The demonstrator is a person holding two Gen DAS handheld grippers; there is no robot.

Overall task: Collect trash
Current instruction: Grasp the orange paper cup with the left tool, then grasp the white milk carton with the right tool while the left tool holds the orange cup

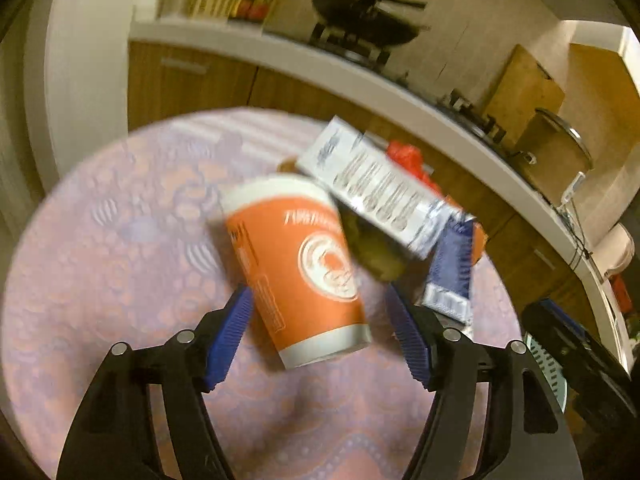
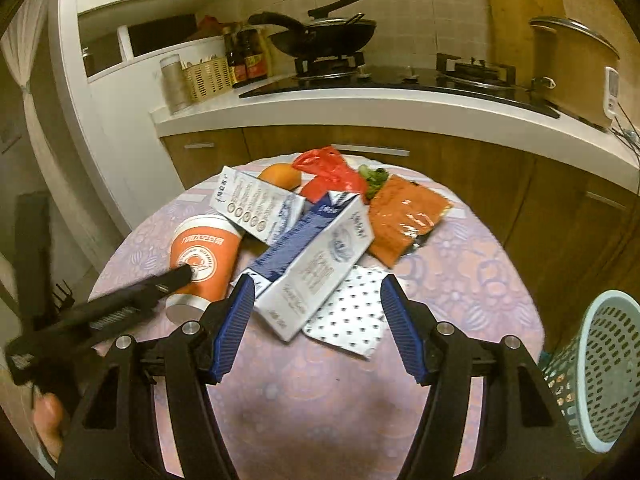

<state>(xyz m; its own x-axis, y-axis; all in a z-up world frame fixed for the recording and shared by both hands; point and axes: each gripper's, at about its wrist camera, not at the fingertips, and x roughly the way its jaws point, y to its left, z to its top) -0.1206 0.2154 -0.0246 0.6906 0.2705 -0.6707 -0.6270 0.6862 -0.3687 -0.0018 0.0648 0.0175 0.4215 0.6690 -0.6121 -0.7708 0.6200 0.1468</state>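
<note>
Left gripper (image 1: 320, 324) fingers apart, straddling base of orange paper cup (image 1: 298, 268) lying on its side on round table (image 1: 120, 240) – pads not clamped. Right gripper (image 2: 318, 320) fingers also spread wide, over blue-white milk carton (image 2: 316, 260) and polka-dot wrapper (image 2: 350, 320). Second white carton (image 2: 258, 210) leans on the cup rim. Orange fruit (image 2: 280, 176), red plastic bag (image 2: 328, 170), orange foil packet (image 2: 404, 216) behind – teal mesh basket (image 2: 600, 368) at right off table edge

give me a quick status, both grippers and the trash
Left gripper open, straddling orange cup. Right gripper open over blue carton. Nothing gripped. Basket at right, cartons piled close.
</note>
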